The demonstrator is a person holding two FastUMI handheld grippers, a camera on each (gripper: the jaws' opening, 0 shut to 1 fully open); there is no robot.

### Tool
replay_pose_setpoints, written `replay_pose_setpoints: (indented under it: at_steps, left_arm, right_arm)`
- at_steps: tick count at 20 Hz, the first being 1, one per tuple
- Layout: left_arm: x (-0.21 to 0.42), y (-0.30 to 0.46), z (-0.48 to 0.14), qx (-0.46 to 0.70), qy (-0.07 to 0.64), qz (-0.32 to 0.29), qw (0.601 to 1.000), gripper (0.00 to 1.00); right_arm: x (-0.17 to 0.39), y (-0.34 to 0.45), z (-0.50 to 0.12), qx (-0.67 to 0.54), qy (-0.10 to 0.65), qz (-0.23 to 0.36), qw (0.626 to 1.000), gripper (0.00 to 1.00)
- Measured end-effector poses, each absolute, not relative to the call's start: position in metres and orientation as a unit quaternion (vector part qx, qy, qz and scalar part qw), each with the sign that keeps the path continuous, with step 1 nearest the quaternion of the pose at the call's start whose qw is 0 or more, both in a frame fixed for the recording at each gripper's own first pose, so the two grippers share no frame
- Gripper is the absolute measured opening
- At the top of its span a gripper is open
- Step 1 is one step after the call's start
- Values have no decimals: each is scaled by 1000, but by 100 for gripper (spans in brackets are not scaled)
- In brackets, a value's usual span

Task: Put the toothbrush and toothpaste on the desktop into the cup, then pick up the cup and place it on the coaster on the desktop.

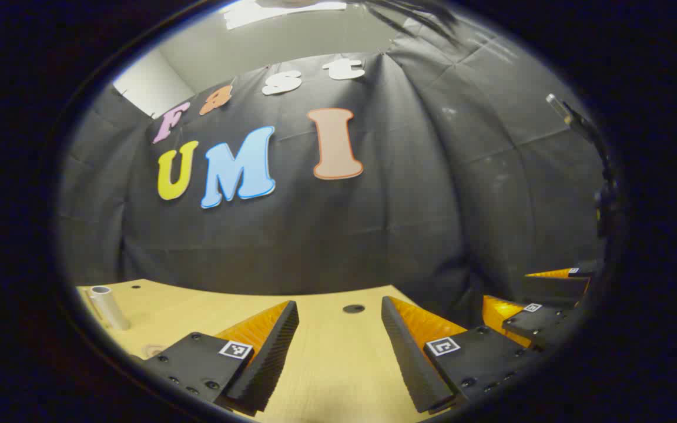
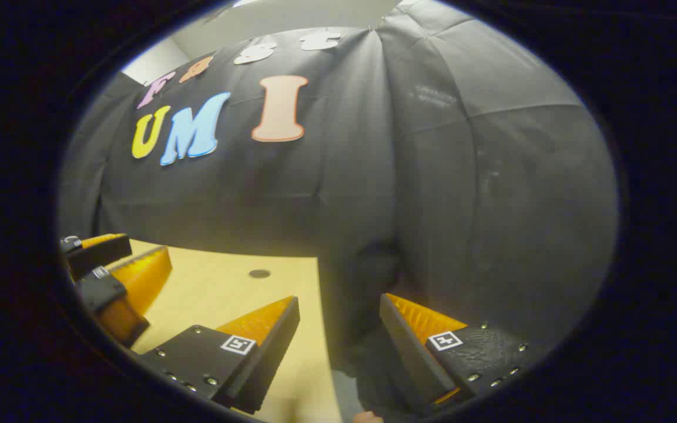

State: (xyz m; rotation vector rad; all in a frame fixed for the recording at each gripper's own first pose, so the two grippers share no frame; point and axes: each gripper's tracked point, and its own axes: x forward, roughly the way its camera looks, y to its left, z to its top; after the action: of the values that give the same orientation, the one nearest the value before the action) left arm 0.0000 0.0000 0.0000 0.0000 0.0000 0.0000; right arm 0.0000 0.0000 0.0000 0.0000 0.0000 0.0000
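Left gripper (image 1: 339,320): jaws wide apart, nothing between them, bare wooden desktop (image 1: 338,364) below.
Right gripper (image 2: 338,317): jaws spread too, hanging over the desktop's right edge, gripping nothing.
Other gripper: right one sits at four o'clock in the left gripper view; left one at eight o'clock in the right gripper view.
Cup (image 1: 108,306): one pale, tall cylinder, upright, at eight o'clock on the desktop, well apart from both grippers.
Holes: one dark round hole (image 1: 353,308) just past the left fingers.
Room: black cloth wall behind, pale ceiling at twelve o'clock.
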Motion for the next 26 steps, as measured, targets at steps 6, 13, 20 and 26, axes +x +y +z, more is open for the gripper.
replay_pose_setpoints:
  at_steps: [6, 13, 20, 26]
  left_arm:
    - [-43, 26, 129, -93, 3, -16, 996, 92]
    - [-233, 254, 164, -50, 84, 19, 995, 92]
    - [-272, 547, 236, -22, 49, 49, 997, 92]
    - [-256, 636, 242, 3, 43, 82, 996, 92]
  right_arm:
    - [-73, -52, 82, -79, -18, -35, 996, 91]
    - [-206, 62, 140, -49, 17, -55, 997, 92]
    - [-269, 267, 226, -36, -50, -56, 997, 90]
    - [-253, 365, 264, -25, -62, 12, 998, 90]
